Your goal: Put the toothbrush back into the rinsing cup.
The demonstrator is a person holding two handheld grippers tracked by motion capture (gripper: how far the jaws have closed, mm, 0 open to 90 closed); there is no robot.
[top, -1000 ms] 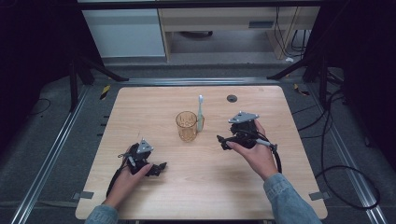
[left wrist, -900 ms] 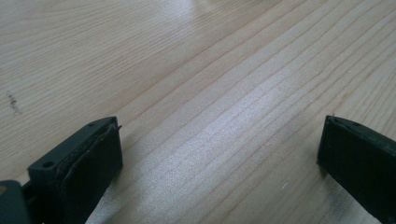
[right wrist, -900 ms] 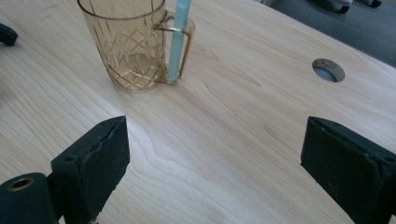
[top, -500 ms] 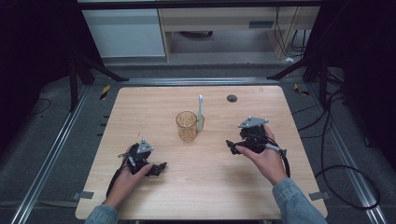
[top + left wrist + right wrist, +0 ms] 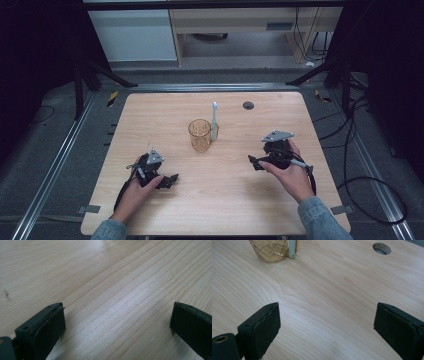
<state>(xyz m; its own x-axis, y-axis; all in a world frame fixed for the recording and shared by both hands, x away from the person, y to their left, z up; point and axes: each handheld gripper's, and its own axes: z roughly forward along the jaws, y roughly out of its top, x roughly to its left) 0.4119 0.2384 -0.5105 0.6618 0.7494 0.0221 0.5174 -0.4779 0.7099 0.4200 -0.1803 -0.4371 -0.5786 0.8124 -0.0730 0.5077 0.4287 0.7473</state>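
From where I stand, the wooden table (image 5: 220, 210) carries little: an amber cup (image 5: 200, 135) stands upright near the middle, and a toothbrush (image 5: 214, 121) stands on end just beside it on its right, bristle end up, so close that the two look to touch — though I cannot be sure of contact. A small round hole (image 5: 248, 105) sits in the tabletop farther back.

The right gripper (image 5: 253, 162) is held low over the table by a hand in a denim sleeve, well to the right of the cup and nearer the person. In the right gripper view its jaws stand wide apart with nothing between them but bare wood; the cup (image 5: 270, 248) and the foot of the toothbrush (image 5: 292, 249) lie ahead and off to the left of the jaws, well apart from them, while the hole (image 5: 381, 248) shows far ahead to the right.

The left gripper (image 5: 170, 181) rests low near the front left of the table, pointing to the right, well clear of the cup. In the left gripper view its jaws are also spread wide — holding nothing, with plain wood grain between them.
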